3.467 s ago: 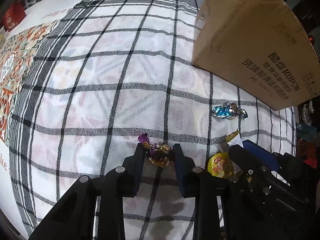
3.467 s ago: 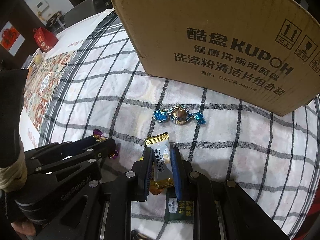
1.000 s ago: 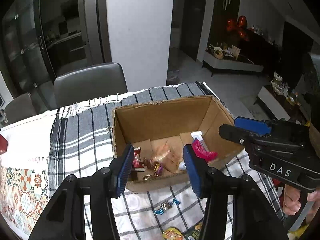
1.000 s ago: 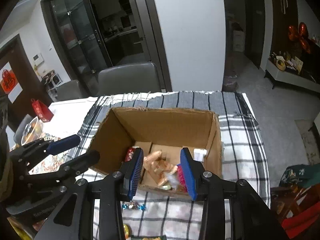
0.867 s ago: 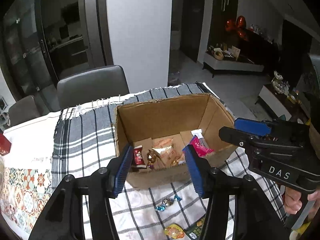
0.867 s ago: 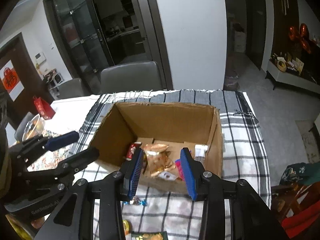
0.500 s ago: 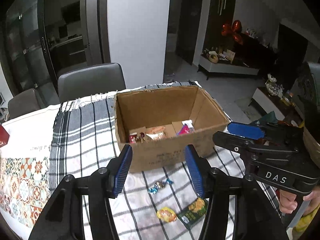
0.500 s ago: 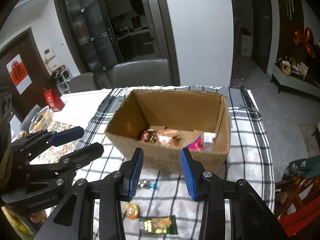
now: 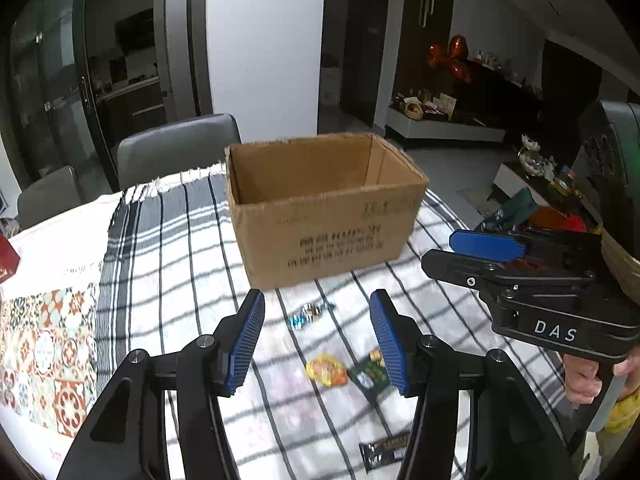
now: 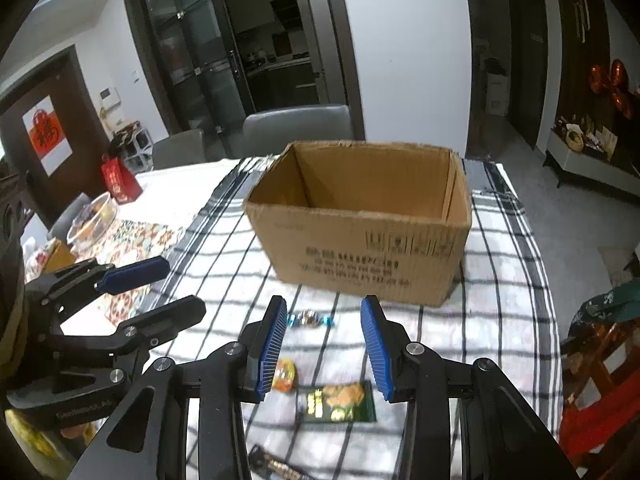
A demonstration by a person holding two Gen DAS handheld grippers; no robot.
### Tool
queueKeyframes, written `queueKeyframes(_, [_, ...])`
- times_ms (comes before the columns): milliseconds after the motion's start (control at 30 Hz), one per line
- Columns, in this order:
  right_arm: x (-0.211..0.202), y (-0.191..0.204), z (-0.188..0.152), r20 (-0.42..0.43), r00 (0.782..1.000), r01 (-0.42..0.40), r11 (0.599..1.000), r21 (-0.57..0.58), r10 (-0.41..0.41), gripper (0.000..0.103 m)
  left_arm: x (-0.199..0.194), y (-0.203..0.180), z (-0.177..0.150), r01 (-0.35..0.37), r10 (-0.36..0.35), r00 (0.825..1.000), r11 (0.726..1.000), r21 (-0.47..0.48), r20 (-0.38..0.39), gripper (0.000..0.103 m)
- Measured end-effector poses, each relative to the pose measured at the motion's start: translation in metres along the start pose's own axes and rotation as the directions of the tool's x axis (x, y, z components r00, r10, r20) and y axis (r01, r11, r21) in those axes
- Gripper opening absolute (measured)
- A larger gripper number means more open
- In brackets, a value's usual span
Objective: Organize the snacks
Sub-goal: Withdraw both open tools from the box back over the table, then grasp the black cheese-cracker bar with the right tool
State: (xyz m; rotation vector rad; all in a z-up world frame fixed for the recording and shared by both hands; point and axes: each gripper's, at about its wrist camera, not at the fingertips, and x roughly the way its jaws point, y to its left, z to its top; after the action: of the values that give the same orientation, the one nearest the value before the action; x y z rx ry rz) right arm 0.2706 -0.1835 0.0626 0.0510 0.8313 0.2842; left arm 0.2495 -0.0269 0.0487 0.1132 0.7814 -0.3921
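**Snacks on the cloth in front of the box, both grippers empty**

On the left, the patterned mat (image 9: 44, 344) lay at the table's edge, and the checked tablecloth (image 9: 168, 264) beside it was bare. The left gripper (image 9: 316, 340) hung above the cloth with its blue pads parted and nothing between them; its jaws had just been opening a little.

Toward the middle lay the loose snacks, all near the cardboard box (image 9: 320, 216) but apart from it: a blue-wrapped candy (image 9: 310, 314) closest to the box's front wall, then an orange-yellow packet (image 9: 326, 369) touching or just beside a dark green packet (image 9: 370, 376) (the blur hid which), and a dark bar (image 9: 384, 453) nearest the camera. The box stood upright with its top open; its printed front wall was blurred, and from this angle its floor was hidden.

From the right wrist view the same candy (image 10: 310, 319), orange packet (image 10: 285, 374) and green packet (image 10: 338, 400) showed between the pads of the right gripper (image 10: 324, 348), which was likewise released and empty. To the right of the box the cloth ran bare to the table's edge (image 10: 548, 320), beyond which was open floor.
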Motion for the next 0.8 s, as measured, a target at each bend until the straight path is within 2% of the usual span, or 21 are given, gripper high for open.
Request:
queueKeyframes(367, [-0.007,0.017,-0.052,-0.035,0.998,-0.058,0.998,-0.03,0.057,0.04,-0.013,-0.014,-0.057,-0.019,0.018,1.0,1.0,-0.017,-0.024,0.054])
queueKeyframes(800, [0.0,0.03,-0.103,-0.161,0.98,-0.138,0.982,-0.13,0.116,0.04,-0.017,-0.032,-0.115,-0.064,0.057,0.994,0.996,-0.069,-0.091,0.054])
